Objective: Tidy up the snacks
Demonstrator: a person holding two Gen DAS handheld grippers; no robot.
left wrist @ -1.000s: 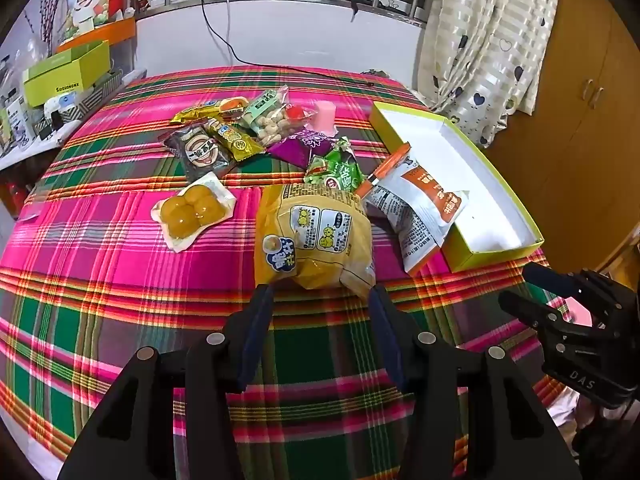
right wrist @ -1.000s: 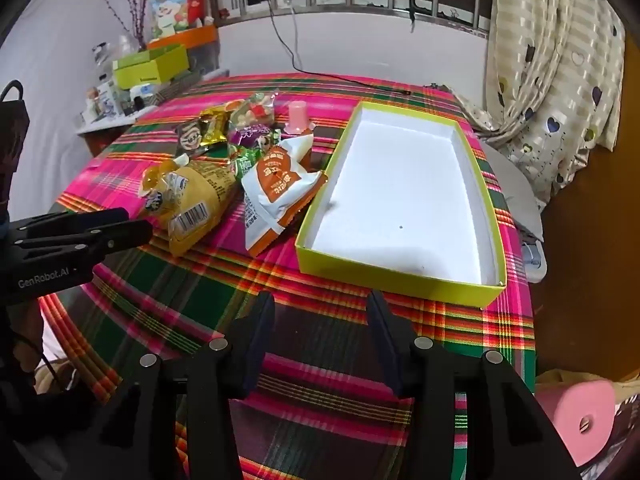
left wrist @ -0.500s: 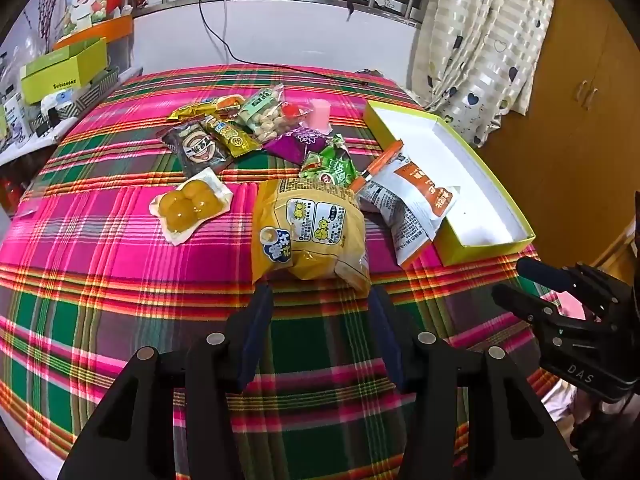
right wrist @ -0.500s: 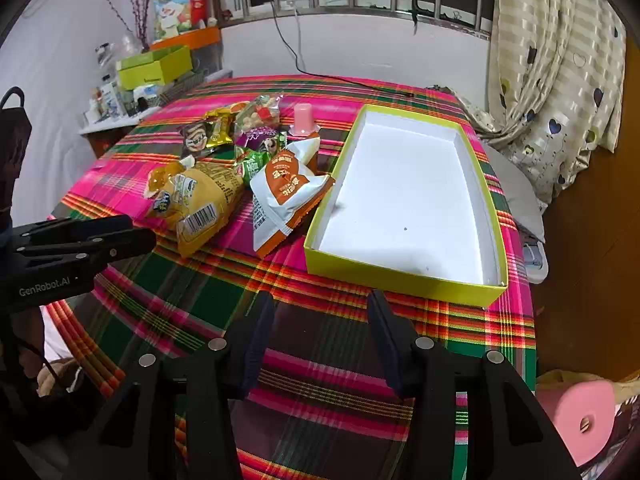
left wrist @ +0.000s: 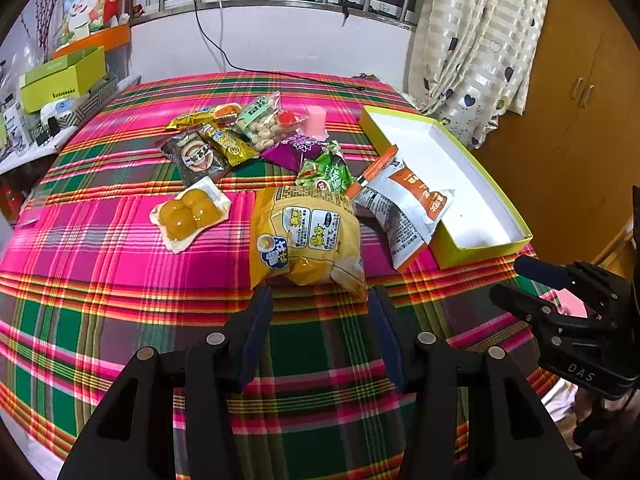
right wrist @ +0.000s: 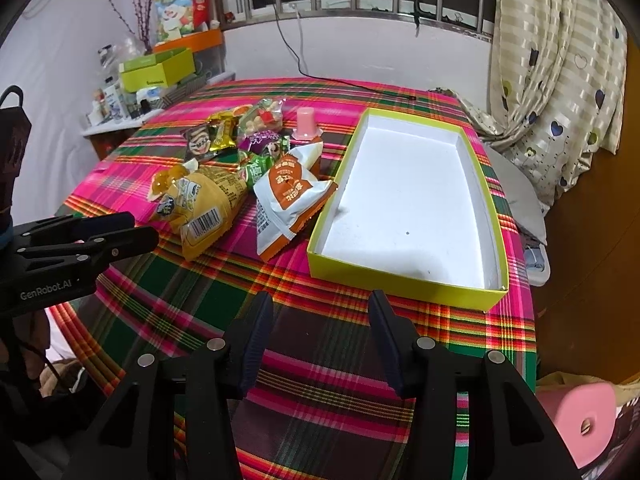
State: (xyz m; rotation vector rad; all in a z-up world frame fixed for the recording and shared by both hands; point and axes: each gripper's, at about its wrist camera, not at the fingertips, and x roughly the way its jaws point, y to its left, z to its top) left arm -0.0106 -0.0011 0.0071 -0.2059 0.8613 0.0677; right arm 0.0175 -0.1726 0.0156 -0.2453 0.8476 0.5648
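Note:
A big yellow snack bag [left wrist: 304,236] lies just beyond the tips of my left gripper [left wrist: 320,296], which is open with only tablecloth between its fingers. To the right a white-and-orange bag [left wrist: 404,208] leans on the empty yellow-green box [left wrist: 480,248]. Farther back lie a yolk pack [left wrist: 188,212], a green packet [left wrist: 326,172], a purple packet [left wrist: 288,150], a brown packet [left wrist: 196,158] and a pink jelly cup [left wrist: 314,120]. My right gripper [right wrist: 320,300] hovers open over the cloth, short of the near wall of the box [right wrist: 400,280], with the yellow bag [right wrist: 204,204] to its left.
A plaid cloth [left wrist: 120,280] covers the table. A black cable [left wrist: 248,68] crosses its far edge. A curtain [left wrist: 472,52] and a wooden cabinet [left wrist: 580,120] stand to the right, a cluttered shelf with a green carton [left wrist: 60,80] to the left.

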